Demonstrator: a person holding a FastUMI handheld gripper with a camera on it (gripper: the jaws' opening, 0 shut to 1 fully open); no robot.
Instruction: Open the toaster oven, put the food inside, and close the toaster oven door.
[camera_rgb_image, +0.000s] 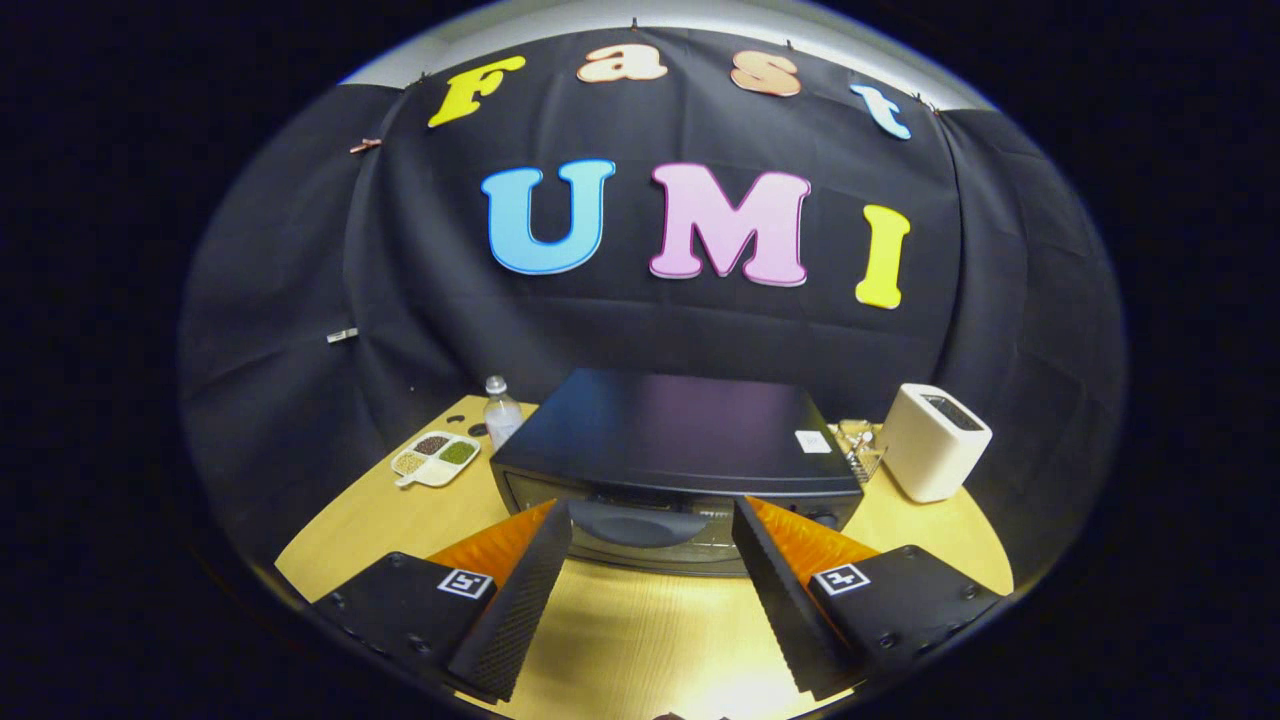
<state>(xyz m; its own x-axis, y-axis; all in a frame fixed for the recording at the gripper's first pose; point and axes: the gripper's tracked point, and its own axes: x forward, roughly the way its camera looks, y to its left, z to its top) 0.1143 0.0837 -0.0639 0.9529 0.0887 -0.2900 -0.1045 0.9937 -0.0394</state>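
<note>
Gripper (650, 520) wide open, holding nothing, fingers straddle the handle (636, 522) on the toaster oven (680, 440) door w/o touching it. Door shut. Oven sits mid wooden table (340, 540). Far left of oven: plastic bottle (501, 412), divided tray (437, 458) w/ grains. Right: white toaster (934, 441), metal rack (860, 445) between it & oven.

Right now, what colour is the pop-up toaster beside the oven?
White, with a dark slot on top. The toaster shows best in the gripper view, right of the oven.
</note>
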